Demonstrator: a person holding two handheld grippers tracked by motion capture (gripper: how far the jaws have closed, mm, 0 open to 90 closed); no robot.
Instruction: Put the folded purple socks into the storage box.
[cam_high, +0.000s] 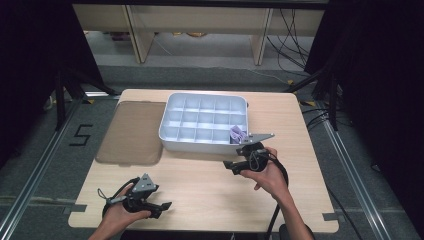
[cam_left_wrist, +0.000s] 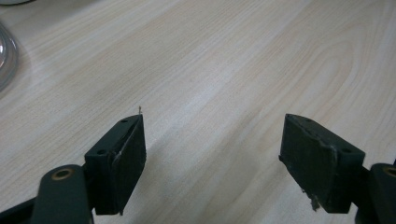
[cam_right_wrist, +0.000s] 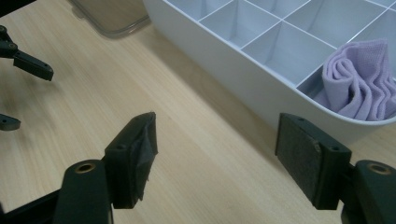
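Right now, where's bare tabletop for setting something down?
Widest free patch: between the left gripper and right gripper, in front of the white divided tray. Also right of the tray. Crowded: the far left, under the brown lid.

From my seat the pale wooden tabletop (cam_high: 210, 180) is evenly lit from overhead, while black curtains swallow both sides. I see soft shadows under the white plastic compartment tray (cam_high: 172, 135). My gripper views look slightly soft: near black jaws blur, and a faint sheen washes the wood grain.
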